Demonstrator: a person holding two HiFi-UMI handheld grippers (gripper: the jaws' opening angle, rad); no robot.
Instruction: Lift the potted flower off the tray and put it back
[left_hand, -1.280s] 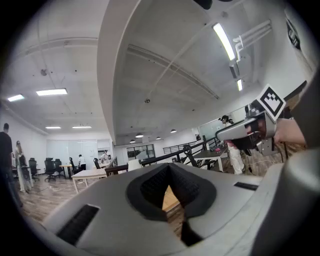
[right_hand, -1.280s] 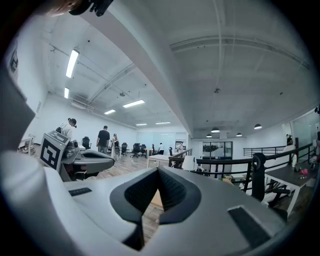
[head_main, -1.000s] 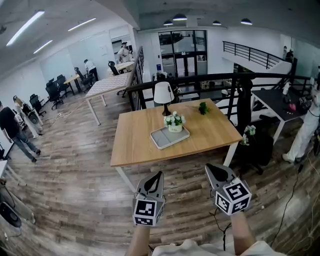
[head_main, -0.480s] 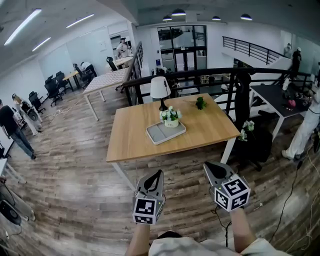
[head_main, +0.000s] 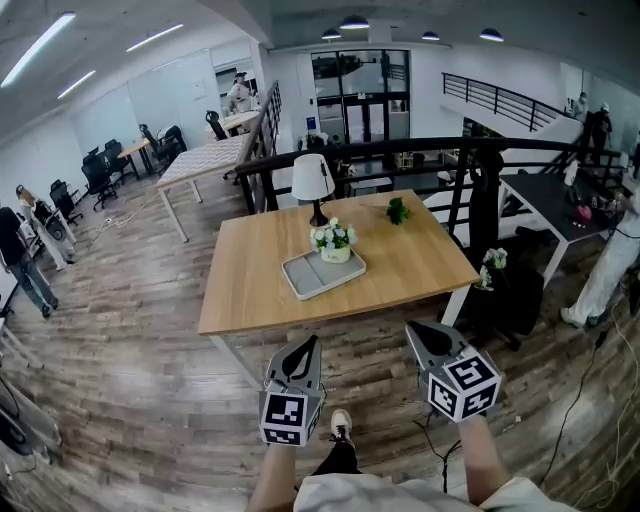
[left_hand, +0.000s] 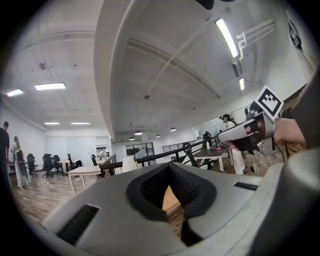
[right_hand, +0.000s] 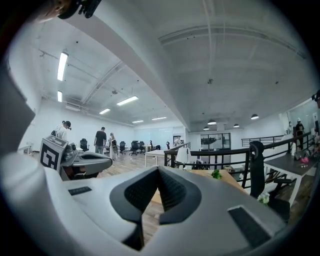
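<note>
A small white pot of white flowers (head_main: 333, 240) stands at the far end of a pale grey tray (head_main: 322, 273) on a wooden table (head_main: 250, 290). My left gripper (head_main: 303, 347) and right gripper (head_main: 418, 331) hover side by side over the floor, short of the table's near edge. Both are shut with nothing between the jaws. The left gripper view shows only the shut jaws (left_hand: 170, 172), with the table edge (left_hand: 171, 200) through the gap. In the right gripper view the shut jaws (right_hand: 159, 175) fill the foreground, with the table (right_hand: 227, 177) behind.
A white table lamp (head_main: 312, 182) stands behind the tray, and a small green plant (head_main: 398, 211) sits at the table's far right. A black railing (head_main: 430, 150) runs behind the table. A dark chair with flowers (head_main: 510, 280) stands to the right. People stand far left.
The table, tray and flower pot have come closer and shifted left in the head view. Both grippers have kept their place in the frame, still shut.
</note>
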